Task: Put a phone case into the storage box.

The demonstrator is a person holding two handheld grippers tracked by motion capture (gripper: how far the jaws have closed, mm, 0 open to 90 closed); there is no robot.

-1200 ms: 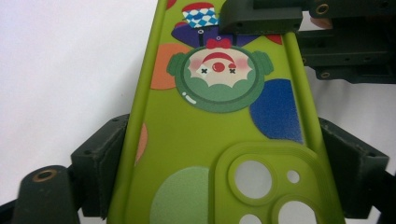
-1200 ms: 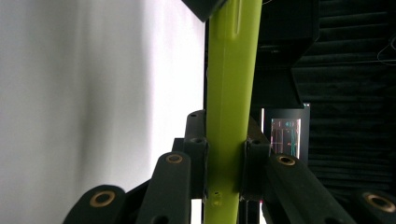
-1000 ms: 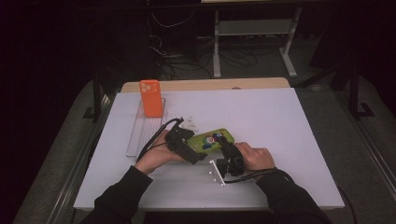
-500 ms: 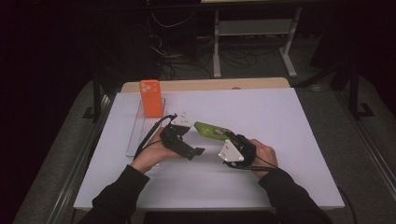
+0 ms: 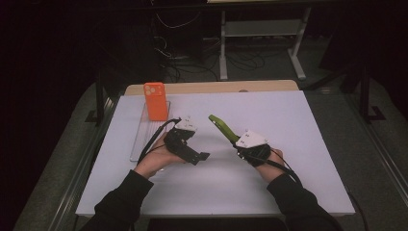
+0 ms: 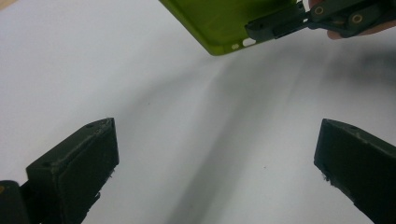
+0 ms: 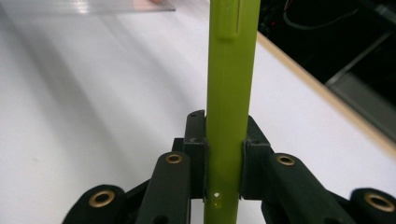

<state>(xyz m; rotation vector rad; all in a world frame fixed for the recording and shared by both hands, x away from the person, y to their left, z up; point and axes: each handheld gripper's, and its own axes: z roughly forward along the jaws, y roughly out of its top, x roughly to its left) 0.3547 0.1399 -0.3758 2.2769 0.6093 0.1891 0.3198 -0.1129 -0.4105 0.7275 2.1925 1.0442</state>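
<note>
A lime-green phone case (image 5: 222, 127) is held edge-up above the white table (image 5: 288, 125), tilting up and to the left. My right gripper (image 5: 239, 143) is shut on its lower edge. In the right gripper view the case (image 7: 231, 84) stands upright between the two pads (image 7: 196, 135). My left gripper (image 5: 195, 144) is open and holds nothing, a short way left of the case. In the left gripper view its jaws stand wide apart over bare table, with the case (image 6: 229, 23) and the right gripper (image 6: 327, 16) at the top.
An orange phone (image 5: 155, 101) stands upright at the far end of a clear flat tray (image 5: 144, 139) on the table's left side. The tray's edge (image 7: 93, 5) shows far off in the right gripper view. A wooden strip (image 5: 216, 87) runs along the table's far edge.
The green case left the table in my right gripper, moving right and tipping onto its edge. My left gripper came away from the case, drew back left, and now stands open.
</note>
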